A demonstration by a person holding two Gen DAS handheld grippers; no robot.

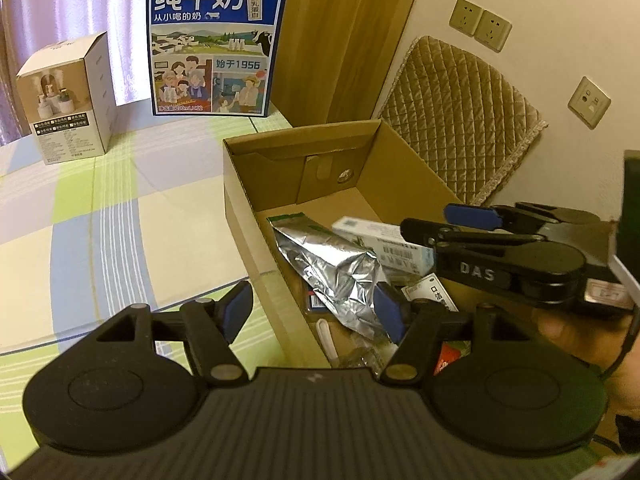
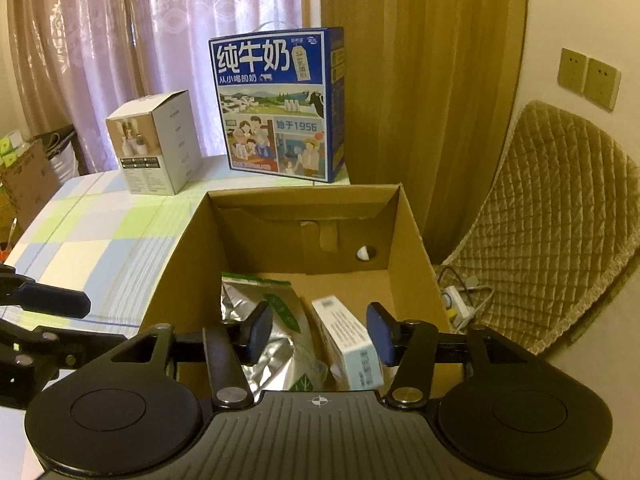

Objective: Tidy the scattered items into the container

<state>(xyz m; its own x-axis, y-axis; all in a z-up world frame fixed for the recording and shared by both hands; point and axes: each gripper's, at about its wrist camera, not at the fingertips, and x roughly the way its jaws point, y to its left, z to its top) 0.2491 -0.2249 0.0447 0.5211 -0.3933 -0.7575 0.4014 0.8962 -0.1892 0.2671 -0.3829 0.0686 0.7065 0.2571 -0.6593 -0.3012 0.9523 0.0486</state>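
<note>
An open cardboard box [image 1: 256, 184] [image 2: 180, 248] stands on the checked cloth. Inside lie a silver foil pouch [image 1: 332, 264] [image 2: 280, 320], a white and pale-blue carton [image 1: 384, 248] [image 2: 352, 340] and several small packets. My left gripper [image 1: 312, 312] is open and empty, straddling the box's near left wall. My right gripper [image 2: 318, 334] is open and empty above the box, over the pouch and carton. It also shows in the left wrist view [image 1: 448, 220], reaching in from the right.
A blue milk carton case [image 1: 218, 44] [image 2: 280, 104] and a white product box [image 1: 66, 100] [image 2: 156, 144] stand at the back of the table. A quilted chair cushion [image 1: 460, 120] [image 2: 560, 232] leans against the wall on the right. Curtains hang behind.
</note>
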